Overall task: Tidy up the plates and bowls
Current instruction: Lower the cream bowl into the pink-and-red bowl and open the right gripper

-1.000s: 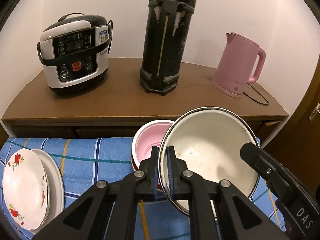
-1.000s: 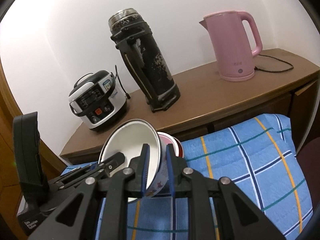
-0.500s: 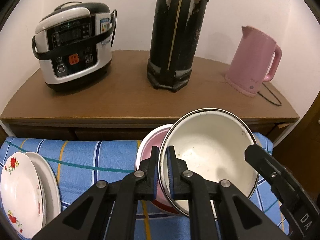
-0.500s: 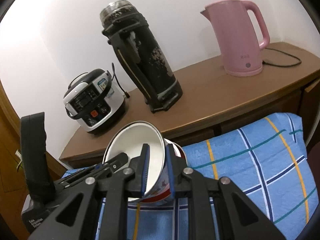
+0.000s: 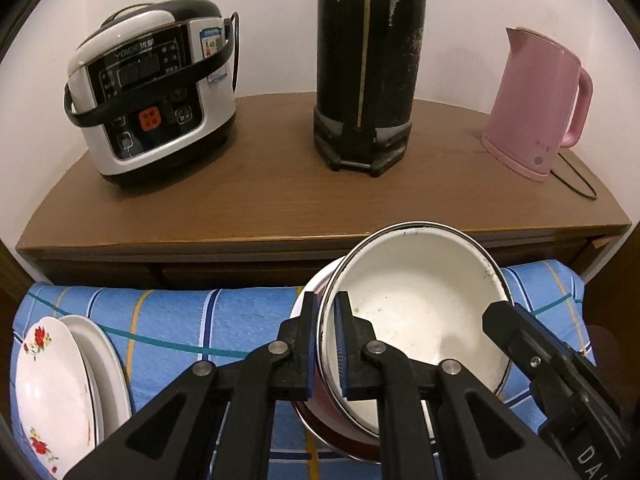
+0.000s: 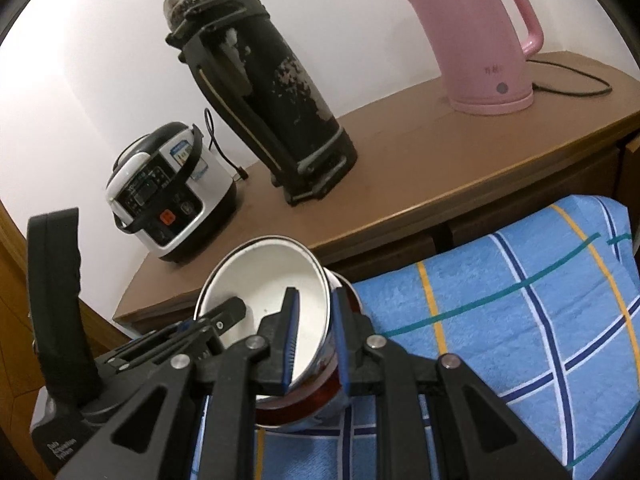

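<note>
Two grippers clamp one white enamel bowl [image 5: 416, 312] by its dark rim, one on each side. The left gripper [image 5: 325, 344] pinches the rim nearest its camera, one blue pad inside the bowl and one outside; the right gripper [image 6: 314, 344] does the same on the opposite side, jaws closed on the wall. Tilted toward the left camera, the bowl sits partly inside a red bowl [image 6: 308, 396] with a pale pink lining — whether it rests fully in it cannot be told. Both are over a blue checked cloth [image 5: 180, 328] with yellow, teal and navy lines. At the cloth's left edge lie two stacked plates [image 5: 52, 392], the top one printed with red flowers. Behind the cloth runs a brown wooden cabinet [image 5: 280, 200]. On it stand a white and black rice cooker [image 5: 152, 104] marked "YOICE" above its display, a tall black thermos [image 5: 366, 64] with flaking paint, and a pink kettle [image 5: 536, 104] with a black cord. The right gripper's body, seen from the left camera, carries the letters "DA".
</note>
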The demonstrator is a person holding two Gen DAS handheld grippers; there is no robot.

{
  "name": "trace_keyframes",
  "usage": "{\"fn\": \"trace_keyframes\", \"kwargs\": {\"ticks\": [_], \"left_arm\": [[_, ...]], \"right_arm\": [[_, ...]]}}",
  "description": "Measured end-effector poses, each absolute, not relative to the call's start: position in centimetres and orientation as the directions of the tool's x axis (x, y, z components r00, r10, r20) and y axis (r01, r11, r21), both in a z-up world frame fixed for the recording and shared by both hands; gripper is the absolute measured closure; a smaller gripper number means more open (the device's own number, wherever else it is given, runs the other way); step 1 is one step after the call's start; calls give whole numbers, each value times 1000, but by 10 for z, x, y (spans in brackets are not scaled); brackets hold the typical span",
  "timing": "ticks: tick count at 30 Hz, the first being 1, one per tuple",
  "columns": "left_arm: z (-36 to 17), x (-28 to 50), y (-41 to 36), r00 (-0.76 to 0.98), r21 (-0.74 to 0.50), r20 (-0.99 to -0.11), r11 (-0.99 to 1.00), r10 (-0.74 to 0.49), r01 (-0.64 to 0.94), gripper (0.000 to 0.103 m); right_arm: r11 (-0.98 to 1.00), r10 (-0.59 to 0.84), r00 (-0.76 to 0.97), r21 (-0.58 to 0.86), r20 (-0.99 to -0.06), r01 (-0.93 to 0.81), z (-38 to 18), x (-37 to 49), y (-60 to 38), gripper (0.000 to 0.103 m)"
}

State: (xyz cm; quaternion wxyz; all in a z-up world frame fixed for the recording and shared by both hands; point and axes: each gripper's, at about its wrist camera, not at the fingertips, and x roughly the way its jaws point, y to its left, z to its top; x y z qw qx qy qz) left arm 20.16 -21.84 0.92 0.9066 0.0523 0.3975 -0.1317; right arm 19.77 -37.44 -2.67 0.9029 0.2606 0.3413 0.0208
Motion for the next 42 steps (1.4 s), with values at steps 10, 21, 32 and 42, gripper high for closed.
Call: {"fn": "trace_keyframes", "kwargs": {"ticks": [10,21,32,42], "left_arm": [[10,193,-226,678,47,-716,957,-167,286,93],[8,190,-230,694,87,-707,958,-135,275,92],[12,190,-225,659,-23,-714,949,-235,314,66],[34,177,-220,762,28,-614,959,-206,282,36]], "right_arm": [[875,196,774,464,-602,139,-26,193,-375,85],[888,170,780,437,-603,144,-26,190,-374,85],[883,172,808,452,-563,126,-21,186,-376,82],[870,132,839,468,-528,157,-19,179,-387,62]]}}
